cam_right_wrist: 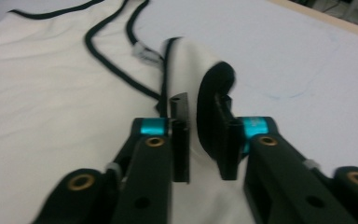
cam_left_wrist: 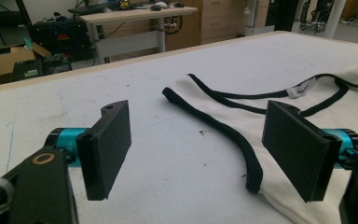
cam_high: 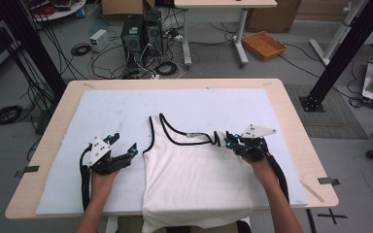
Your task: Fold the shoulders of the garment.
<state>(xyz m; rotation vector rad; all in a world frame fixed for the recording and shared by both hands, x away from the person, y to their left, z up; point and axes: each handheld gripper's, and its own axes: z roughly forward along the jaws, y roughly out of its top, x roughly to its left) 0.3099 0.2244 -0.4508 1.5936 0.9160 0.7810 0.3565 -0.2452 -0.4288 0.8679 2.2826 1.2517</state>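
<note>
White sleeveless top with black trim (cam_high: 194,174) lies flat, centred on the white-covered worktop (cam_high: 102,111), hem overhanging the near edge. Right tongs (cam_high: 233,141) stand narrow around the right shoulder strap (cam_right_wrist: 212,112), positioned for folding; left tongs (cam_high: 126,149) wait wide, empty, left of the garment.

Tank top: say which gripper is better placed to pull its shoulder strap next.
Right. The right gripper already has the tank top's strap between its jaws; the left gripper hangs open beside the fabric.
</note>
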